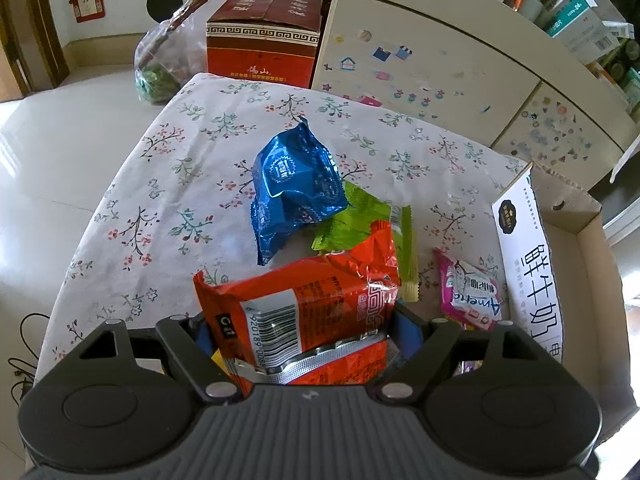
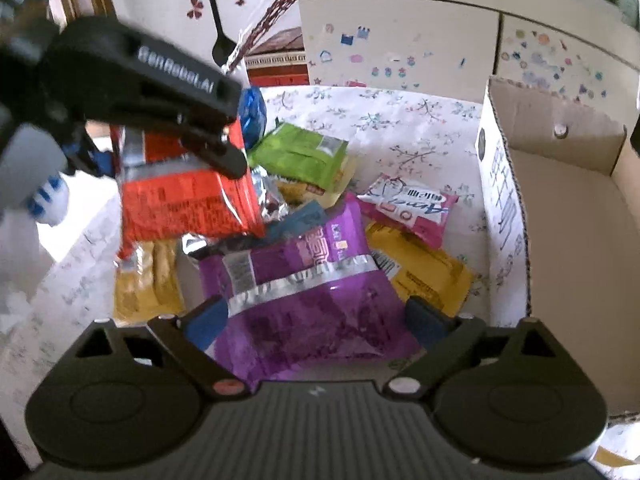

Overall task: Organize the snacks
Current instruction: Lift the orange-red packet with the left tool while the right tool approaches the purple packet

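The left gripper [image 1: 298, 334] clamped the orange packet [image 1: 304, 304]; the right gripper's [image 2: 320, 316] fingers stood apart around the purple packet [image 2: 304, 280]. Next probably: carrying orange to the cardboard box [image 2: 568, 216].

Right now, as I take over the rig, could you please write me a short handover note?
Left tool: shut on the red snack packet, held up above the pile.
Right tool: open, its fingers either side of the purple packet, not gripping it.
On the floral cloth: blue packet, green packet, pink packet and yellow packets, in a loose heap.
Cardboard box: beside the heap, no snacks visible inside.
Done: one packet picked up. Left: nearly everything, probably boxing the packets.
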A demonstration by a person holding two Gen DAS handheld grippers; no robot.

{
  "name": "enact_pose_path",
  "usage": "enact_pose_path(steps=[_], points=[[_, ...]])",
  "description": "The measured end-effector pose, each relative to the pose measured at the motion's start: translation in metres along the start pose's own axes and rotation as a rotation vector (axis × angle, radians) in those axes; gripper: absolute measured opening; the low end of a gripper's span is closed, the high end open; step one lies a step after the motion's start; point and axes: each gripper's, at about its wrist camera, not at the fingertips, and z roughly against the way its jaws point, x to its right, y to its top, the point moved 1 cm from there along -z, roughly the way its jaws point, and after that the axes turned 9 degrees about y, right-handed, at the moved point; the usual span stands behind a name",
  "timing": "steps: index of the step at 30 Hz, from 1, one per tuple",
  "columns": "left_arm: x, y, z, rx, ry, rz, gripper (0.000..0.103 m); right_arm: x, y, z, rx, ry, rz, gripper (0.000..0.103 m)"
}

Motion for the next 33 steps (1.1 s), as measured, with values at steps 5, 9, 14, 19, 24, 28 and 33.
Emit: enact_pose_path(steps=[5,9,14,19,24,28,33], points=[[-0.002,0.001,0.001,-0.001,0.002,0.006,0.086,-0.002,-0.003,-0.009,0.003,-0.017,0.001,0.096],[-0.004,0.002,0.003,0.001,0.008,0.011,0.086,-0.005,-0.003,-0.008,0.017,-0.013,0.017,0.086],[-0.006,0.004,0.011,0.019,0.012,0.029,0.086,-0.016,-0.001,0.004,0.059,-0.008,0.073,0.079],[-0.009,0.008,0.023,0.048,0.017,0.040,0.085,-0.023,0.008,0.022,0.121,0.003,0.090,0.072],[-0.009,0.010,0.032,0.073,0.008,0.033,0.086,-0.020,0.017,0.026,0.113,0.035,0.055,0.054],[-0.010,0.007,0.020,0.042,0.021,0.031,0.085,-0.018,0.012,0.019,0.082,0.035,0.048,0.052],[-0.021,0.005,0.008,0.003,0.015,0.081,0.090,-0.003,0.008,0.012,0.047,0.065,-0.064,0.068]])
